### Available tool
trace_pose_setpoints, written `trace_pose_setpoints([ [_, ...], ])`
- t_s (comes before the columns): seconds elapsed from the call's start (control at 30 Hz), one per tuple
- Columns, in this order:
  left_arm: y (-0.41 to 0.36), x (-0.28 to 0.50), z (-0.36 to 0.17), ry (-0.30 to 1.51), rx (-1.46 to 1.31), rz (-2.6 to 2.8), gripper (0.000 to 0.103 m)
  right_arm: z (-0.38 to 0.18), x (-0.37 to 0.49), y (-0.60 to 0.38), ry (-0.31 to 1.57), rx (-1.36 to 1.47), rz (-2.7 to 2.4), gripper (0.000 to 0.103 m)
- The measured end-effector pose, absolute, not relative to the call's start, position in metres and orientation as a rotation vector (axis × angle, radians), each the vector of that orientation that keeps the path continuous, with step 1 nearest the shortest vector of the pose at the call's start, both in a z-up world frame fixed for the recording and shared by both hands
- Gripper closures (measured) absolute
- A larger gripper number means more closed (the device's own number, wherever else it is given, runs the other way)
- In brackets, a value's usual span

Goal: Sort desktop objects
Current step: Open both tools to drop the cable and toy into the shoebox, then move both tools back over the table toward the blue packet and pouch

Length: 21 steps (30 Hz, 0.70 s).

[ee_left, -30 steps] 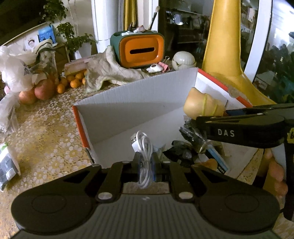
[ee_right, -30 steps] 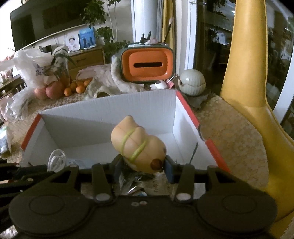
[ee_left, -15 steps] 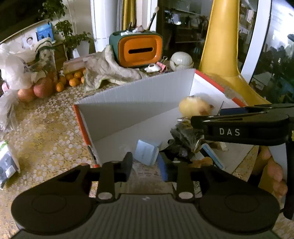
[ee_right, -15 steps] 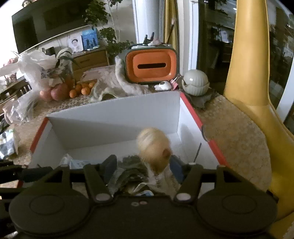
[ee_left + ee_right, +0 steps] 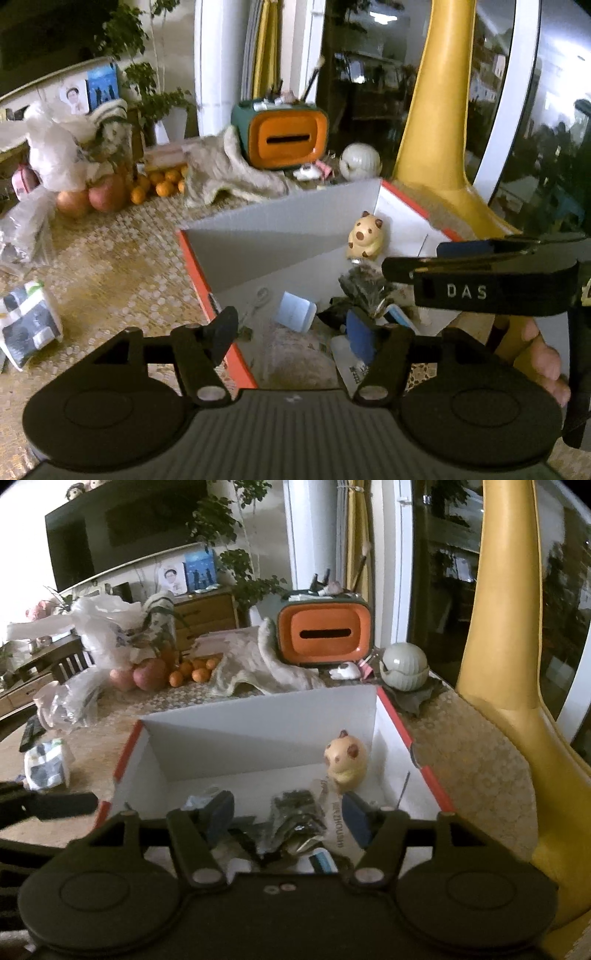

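1. left wrist view: your left tool [image 5: 291,328] is opening, its jaws wide with nothing between them, above the near edge of the white box [image 5: 295,225] on the surface [image 5: 110,266]. the small blue-white charger [image 5: 297,312] lies on the box floor and the toy figure [image 5: 365,236] stands in the far right corner.
2. right wrist view: your right tool [image 5: 286,818] stands wide and empty over the box [image 5: 258,716]. the figure [image 5: 345,760] sits against the right wall, beyond a dark crinkled packet [image 5: 295,812].
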<state>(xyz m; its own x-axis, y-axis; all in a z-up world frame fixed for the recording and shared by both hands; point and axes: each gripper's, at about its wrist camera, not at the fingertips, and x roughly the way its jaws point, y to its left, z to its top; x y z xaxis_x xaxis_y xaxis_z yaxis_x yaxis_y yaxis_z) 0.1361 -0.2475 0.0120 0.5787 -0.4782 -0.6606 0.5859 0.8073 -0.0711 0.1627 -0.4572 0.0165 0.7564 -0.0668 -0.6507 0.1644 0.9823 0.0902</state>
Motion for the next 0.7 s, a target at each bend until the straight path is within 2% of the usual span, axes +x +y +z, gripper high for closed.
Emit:
trace_pose_setpoints([
  [0.43, -0.189, 0.108, 0.040, 0.662, 0.131, -0.563, 0.035, 0.057, 0.139, -0.404, 0.598, 0.139, 0.027, 0.031],
  [0.53, -0.169, 0.102, 0.045, 0.649, 0.117, -0.529, 0.029, 0.064, 0.137, -0.388, 0.581, 0.135, 0.058, 0.030],
  [0.7, -0.132, 0.094, 0.052, 0.620, 0.089, -0.468, 0.024, 0.071, 0.136, -0.359, 0.569, 0.132, 0.095, 0.030],
])
